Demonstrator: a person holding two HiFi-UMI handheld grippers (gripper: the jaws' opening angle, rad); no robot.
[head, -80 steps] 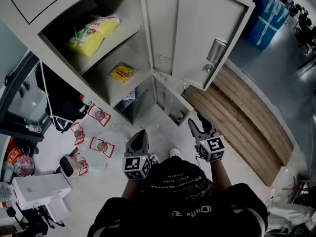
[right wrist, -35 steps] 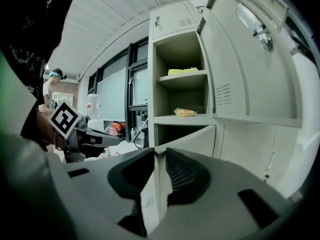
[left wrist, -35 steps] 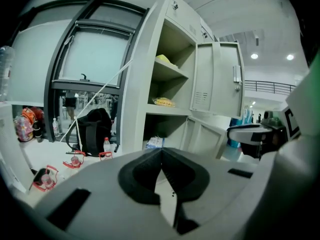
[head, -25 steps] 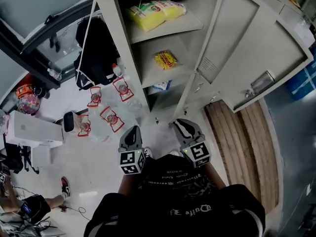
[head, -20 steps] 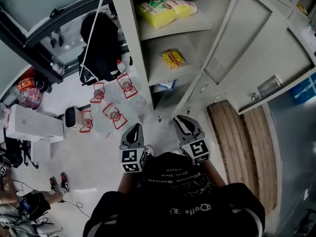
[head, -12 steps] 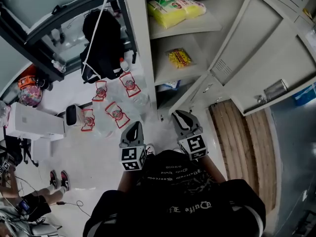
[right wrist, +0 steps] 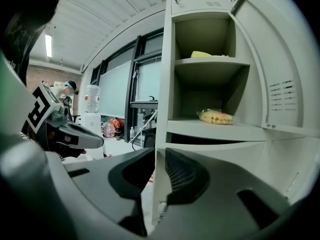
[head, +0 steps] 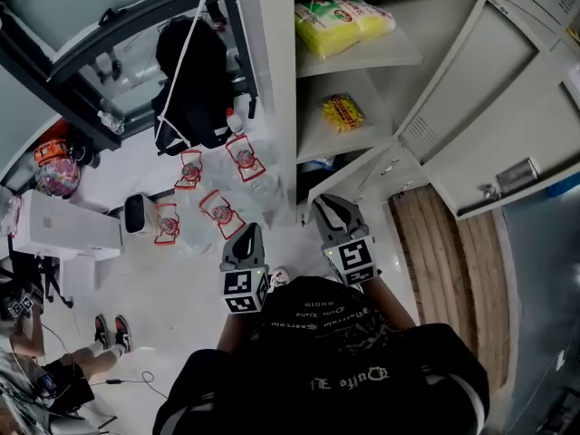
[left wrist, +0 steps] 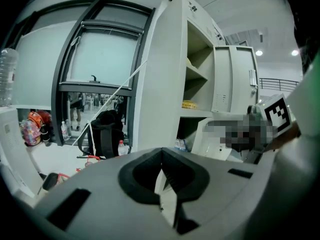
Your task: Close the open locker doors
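The grey locker point(head: 272, 80) stands open, with a big yellow pack point(head: 343, 24) on its top shelf and a small yellow packet point(head: 343, 111) on the shelf below. Its tall upper door point(head: 489, 89) swings wide to the right, and the short lower door point(head: 358, 172) also stands ajar. My right gripper point(head: 333, 205) is open and empty just in front of the lower door's edge; in the right gripper view point(right wrist: 155, 156) the locker's front post shows through the gap. My left gripper point(head: 246, 231) is shut on nothing, out over the floor left of the locker point(left wrist: 161, 156).
A black backpack point(head: 190, 71) leans by the window frame. Several red-labelled water bottles point(head: 213, 211) lie on the floor beside a white box point(head: 68, 229). A wooden pallet point(head: 449, 243) lies right of the locker. Another person's feet point(head: 109, 333) show at lower left.
The locker has slid rightward and closer in the head view as the person steps round to its front. Both grippers keep their pose before the body, the right one nearer the lower door.
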